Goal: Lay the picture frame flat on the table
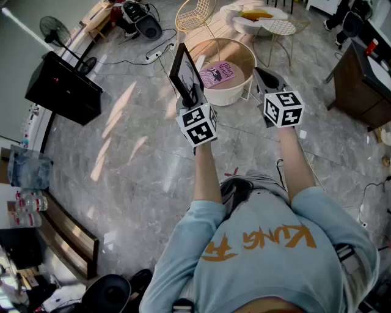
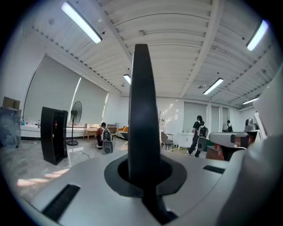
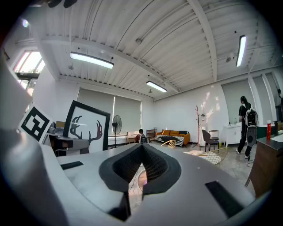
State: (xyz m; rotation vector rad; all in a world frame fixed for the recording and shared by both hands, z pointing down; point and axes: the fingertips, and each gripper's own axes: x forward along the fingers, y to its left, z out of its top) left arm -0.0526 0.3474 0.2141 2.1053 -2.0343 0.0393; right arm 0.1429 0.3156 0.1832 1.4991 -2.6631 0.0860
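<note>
Grey marble floor (image 1: 140, 159) fills most of the head view, with a black cabinet (image 1: 63, 87) and a standing fan (image 1: 54, 29) at upper left and a wire chair (image 1: 195, 15) at the top. At top centre stands a round white table (image 1: 232, 95) with a raised rim; a pink book (image 1: 217, 73) lies on its top.

A person in a pale blue sweatshirt holds both arms forward, one gripper in each hand. The left gripper (image 1: 192, 98) carries the picture frame (image 1: 185, 72) by its lower edge. The frame stands upright in the air with a slight lean. It is clear of the table top, and in the head view it overlaps the table's left rim.

Left gripper view: the frame (image 2: 142, 110) appears edge-on as a dark vertical bar rising from the pad recess of the left gripper (image 2: 142, 172). The fingers are clenched on it from both sides. The cabinet (image 2: 54, 134) and the fan (image 2: 76, 115) stand at left in the background.

Right gripper view: the fingers of the right gripper (image 3: 141, 152) meet at their tips with nothing between them. A narrow slit shows below the tips. The frame (image 3: 86, 128) is seen at left, its face turned toward this camera, showing a black border and a dark antler design on white.

In the head view the right gripper (image 1: 264, 78) is level with the left one, just off the table's right side and apart from the frame.
</note>
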